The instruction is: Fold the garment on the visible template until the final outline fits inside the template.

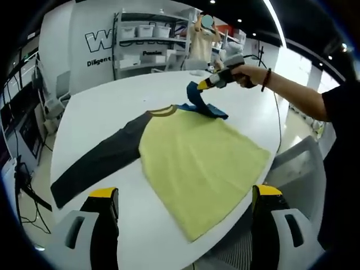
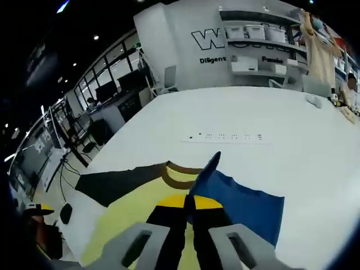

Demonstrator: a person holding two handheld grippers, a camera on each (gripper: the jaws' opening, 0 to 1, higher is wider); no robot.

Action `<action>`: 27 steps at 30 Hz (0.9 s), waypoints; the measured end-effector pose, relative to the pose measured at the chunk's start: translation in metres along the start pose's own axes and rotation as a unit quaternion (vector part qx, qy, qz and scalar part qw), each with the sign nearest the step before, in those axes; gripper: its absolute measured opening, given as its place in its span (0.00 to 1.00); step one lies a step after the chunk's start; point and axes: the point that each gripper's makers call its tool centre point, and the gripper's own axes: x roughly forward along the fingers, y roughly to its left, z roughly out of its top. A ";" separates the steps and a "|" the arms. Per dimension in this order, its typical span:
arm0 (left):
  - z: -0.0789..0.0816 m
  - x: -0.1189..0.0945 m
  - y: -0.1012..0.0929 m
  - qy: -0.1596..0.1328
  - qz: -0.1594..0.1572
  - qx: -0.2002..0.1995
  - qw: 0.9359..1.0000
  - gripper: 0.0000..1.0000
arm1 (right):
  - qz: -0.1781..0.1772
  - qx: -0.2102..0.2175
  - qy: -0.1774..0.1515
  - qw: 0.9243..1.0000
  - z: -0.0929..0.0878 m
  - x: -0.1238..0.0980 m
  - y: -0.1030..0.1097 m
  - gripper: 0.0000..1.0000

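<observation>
Right tool lifts the blue sleeve of a yellow garment spread on a white bench.

In the left gripper view the garment lies flat at centre frame on the bench, its dark sleeve stretched toward the lower left. The right tool, held by a hand at upper right, is clamped on the blue sleeve, raised off the bench. The left tool has its jaws wide apart at the bottom, holding nothing. Shelves at the top carry white bins; their contents cannot be told. In the right gripper view a power strip lies mid-bench.
</observation>
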 end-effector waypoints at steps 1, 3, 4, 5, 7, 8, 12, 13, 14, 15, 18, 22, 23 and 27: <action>0.001 0.000 0.001 -0.001 0.001 -0.001 1.000 0.99 | 0.003 -0.005 0.001 1.000 0.000 0.002 0.006 0.00; 0.001 -0.001 0.001 -0.003 0.001 -0.001 1.000 0.99 | 0.007 -0.008 0.003 1.000 -0.001 0.005 0.015 0.00; 0.001 -0.001 0.001 -0.004 0.001 0.000 1.000 0.99 | 0.010 -0.011 0.003 1.000 -0.003 0.007 0.022 0.00; 0.001 -0.001 0.001 -0.004 0.000 0.001 1.000 0.99 | 0.012 -0.012 0.001 1.000 -0.003 0.009 0.027 0.00; 0.000 -0.002 0.001 -0.002 -0.001 0.000 1.000 0.99 | 0.021 -0.019 0.004 1.000 -0.007 0.013 0.043 0.00; 0.000 -0.002 0.002 -0.003 -0.001 -0.001 1.000 0.99 | 0.024 -0.019 0.005 1.000 -0.008 0.015 0.047 0.00; -0.002 -0.003 0.002 -0.004 0.000 -0.004 1.000 0.99 | 0.031 -0.035 0.012 0.999 -0.010 0.028 0.067 0.00; -0.003 -0.003 0.002 -0.003 0.000 -0.006 1.000 0.99 | 0.036 -0.036 0.012 0.999 -0.011 0.031 0.072 0.00; -0.003 -0.003 0.003 -0.003 0.000 -0.006 1.000 0.99 | 0.041 -0.037 0.013 0.998 -0.011 0.033 0.076 0.00; -0.004 -0.003 0.003 -0.002 0.001 -0.005 1.000 0.99 | 0.047 -0.037 0.012 0.998 -0.010 0.035 0.080 0.00; -0.005 -0.003 0.005 -0.001 0.004 -0.008 1.000 0.99 | 0.055 -0.043 0.016 0.997 -0.011 0.041 0.091 0.00; -0.006 -0.004 0.005 -0.003 0.003 -0.008 1.000 0.99 | 0.060 -0.051 0.014 0.997 -0.012 0.046 0.104 0.00; -0.006 -0.003 0.004 -0.002 0.003 -0.008 1.000 0.99 | 0.062 -0.049 0.015 0.997 -0.013 0.047 0.108 0.00; -0.009 -0.002 0.000 0.001 -0.006 -0.001 1.000 0.99 | 0.078 -0.051 0.022 0.995 -0.020 0.054 0.125 0.00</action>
